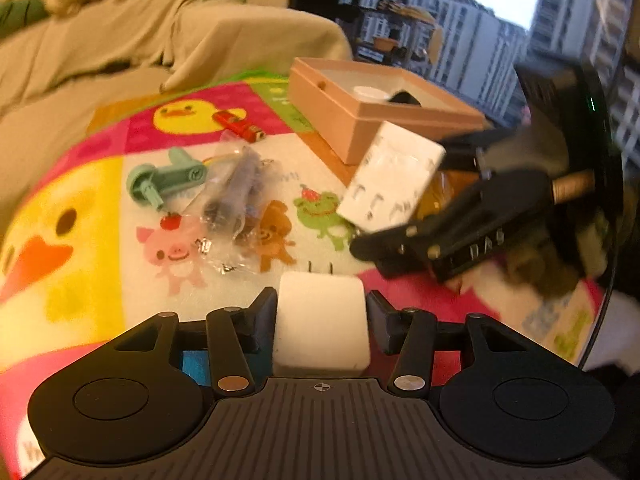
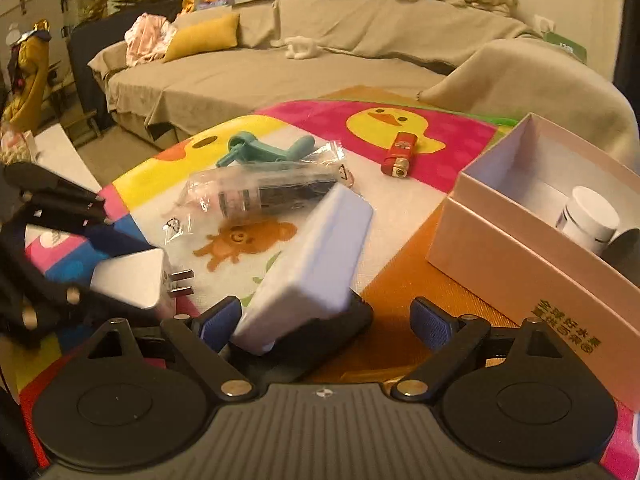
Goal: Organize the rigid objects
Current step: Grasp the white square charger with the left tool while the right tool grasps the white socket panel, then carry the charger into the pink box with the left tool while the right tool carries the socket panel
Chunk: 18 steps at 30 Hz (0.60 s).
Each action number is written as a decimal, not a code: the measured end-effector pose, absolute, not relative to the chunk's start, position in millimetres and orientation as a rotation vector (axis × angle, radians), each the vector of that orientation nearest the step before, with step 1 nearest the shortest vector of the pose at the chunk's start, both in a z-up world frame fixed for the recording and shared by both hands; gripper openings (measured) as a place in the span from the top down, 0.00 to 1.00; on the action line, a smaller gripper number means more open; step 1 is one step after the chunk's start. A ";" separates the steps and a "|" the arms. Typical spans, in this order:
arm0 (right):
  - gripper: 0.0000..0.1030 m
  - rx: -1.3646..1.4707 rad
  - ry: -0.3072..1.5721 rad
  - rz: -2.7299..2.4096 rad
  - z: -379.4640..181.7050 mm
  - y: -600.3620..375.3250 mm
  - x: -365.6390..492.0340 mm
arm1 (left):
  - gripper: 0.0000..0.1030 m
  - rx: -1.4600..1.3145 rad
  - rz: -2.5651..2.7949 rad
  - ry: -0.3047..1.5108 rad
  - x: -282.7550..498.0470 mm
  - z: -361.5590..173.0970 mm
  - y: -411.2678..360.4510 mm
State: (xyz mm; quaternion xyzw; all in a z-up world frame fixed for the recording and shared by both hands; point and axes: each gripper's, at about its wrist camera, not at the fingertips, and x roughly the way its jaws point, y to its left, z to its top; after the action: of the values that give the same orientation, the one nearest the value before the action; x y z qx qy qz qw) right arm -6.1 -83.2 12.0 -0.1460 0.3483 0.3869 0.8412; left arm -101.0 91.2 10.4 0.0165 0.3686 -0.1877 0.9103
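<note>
My left gripper (image 1: 322, 304) is shut on a white plug adapter (image 1: 322, 320), prongs pointing away; it also shows in the right wrist view (image 2: 132, 278). My right gripper (image 2: 326, 318) is open, with a white rectangular box (image 2: 316, 256) tilted between its fingers, leaning on the left one; the box also shows in the left wrist view (image 1: 394, 176). A pink open box (image 2: 532, 256) at the right holds a white jar (image 2: 588, 222). On the cartoon cloth lie a red lighter (image 2: 398, 154), a teal plastic tool (image 2: 272, 148) and a clear bag of items (image 2: 260, 194).
A beige covered sofa (image 2: 280, 60) runs behind the table. The colourful cartoon cloth (image 1: 80, 216) covers the table, with a bare orange strip (image 2: 400, 300) beside the pink box. A window with tower blocks (image 1: 480, 40) is behind the box.
</note>
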 end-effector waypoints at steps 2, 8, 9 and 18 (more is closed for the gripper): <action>0.11 -0.311 0.730 0.820 13.1 -85.2 -11.2 | 0.48 0.089 -0.381 0.753 -105.7 9.7 85.6; 0.11 -0.429 0.651 0.757 20.8 -79.3 -26.6 | 0.48 0.066 -0.346 0.761 -114.6 6.6 85.7; 0.11 -0.423 0.650 0.749 20.8 -78.8 -23.9 | 0.48 0.055 -0.338 0.754 -115.7 5.5 86.0; 0.09 -0.335 0.718 0.693 18.4 -80.9 -5.0 | 0.51 0.079 -0.244 0.678 -125.8 -0.2 72.6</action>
State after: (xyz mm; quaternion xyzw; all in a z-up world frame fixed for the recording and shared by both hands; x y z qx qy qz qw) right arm -5.0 -80.9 18.4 -0.1597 0.3426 0.3309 0.8647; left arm -125.8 72.6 -0.2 0.0386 0.3318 -0.1194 0.9350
